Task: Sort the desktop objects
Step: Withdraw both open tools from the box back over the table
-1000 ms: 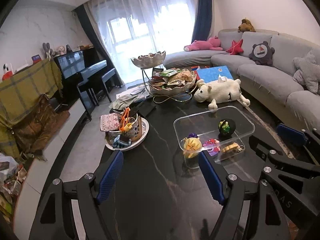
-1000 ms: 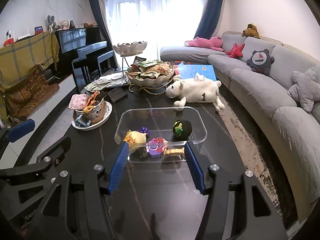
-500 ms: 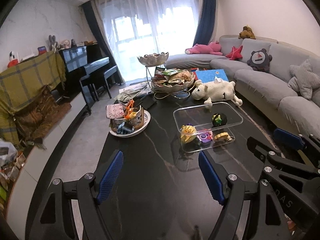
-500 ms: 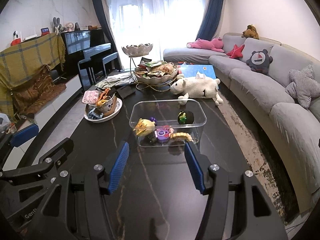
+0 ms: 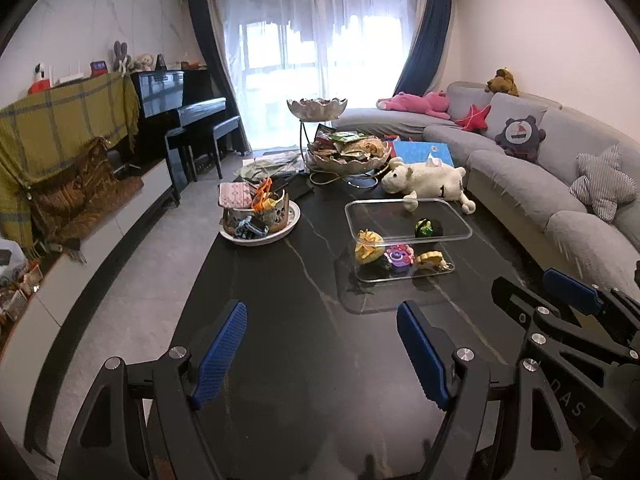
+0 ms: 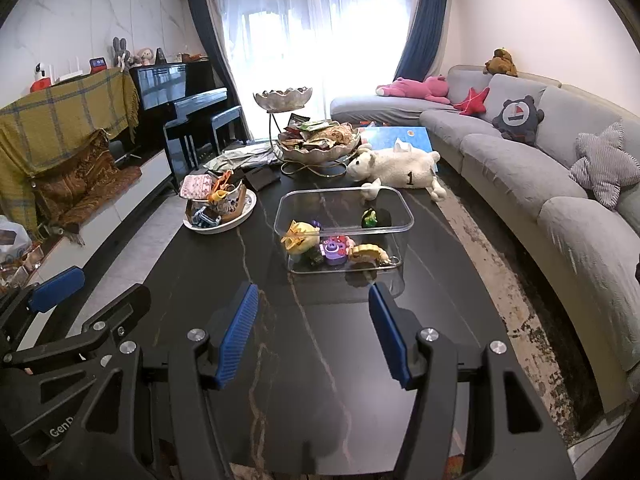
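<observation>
White plush sheep [image 6: 396,166] numbered "1"

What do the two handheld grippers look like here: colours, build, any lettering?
Both the left gripper and right gripper are black angular frames with silver screws and ribbed blue finger pads. White lettering is partly visible on each body. No hands or sleeves show.

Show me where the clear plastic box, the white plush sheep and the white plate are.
clear plastic box [image 6: 404,210]: right wrist view, right rim.
white plush sheep [image 6: 400,166]: right wrist view, body.
white plate [image 5: 290,220]: left wrist view, right rim.
</observation>
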{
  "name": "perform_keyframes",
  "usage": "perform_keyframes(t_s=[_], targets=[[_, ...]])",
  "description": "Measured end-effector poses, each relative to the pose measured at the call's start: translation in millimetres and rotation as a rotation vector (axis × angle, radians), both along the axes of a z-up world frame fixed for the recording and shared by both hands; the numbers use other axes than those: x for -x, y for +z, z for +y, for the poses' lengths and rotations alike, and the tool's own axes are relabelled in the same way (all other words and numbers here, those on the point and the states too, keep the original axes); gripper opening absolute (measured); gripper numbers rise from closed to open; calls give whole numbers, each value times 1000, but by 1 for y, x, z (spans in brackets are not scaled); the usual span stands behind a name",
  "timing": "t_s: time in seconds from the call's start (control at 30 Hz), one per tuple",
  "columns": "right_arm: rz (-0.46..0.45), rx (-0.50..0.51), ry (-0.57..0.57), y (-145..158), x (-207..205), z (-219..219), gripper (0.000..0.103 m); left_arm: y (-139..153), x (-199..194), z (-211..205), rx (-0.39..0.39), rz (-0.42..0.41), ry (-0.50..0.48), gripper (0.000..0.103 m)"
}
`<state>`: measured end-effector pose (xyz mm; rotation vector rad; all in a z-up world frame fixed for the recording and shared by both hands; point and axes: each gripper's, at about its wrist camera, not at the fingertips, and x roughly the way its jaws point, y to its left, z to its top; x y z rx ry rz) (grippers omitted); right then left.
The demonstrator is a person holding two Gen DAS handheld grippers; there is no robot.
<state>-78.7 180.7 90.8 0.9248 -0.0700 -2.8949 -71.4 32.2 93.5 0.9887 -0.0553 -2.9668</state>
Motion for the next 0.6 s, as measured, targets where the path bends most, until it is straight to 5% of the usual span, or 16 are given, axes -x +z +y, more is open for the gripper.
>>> perform_keyframes(t_s=[0.6], targets=[[-22, 3, -2, -8, -10, 3, 56, -8, -9, 4, -18, -14, -12, 74]])
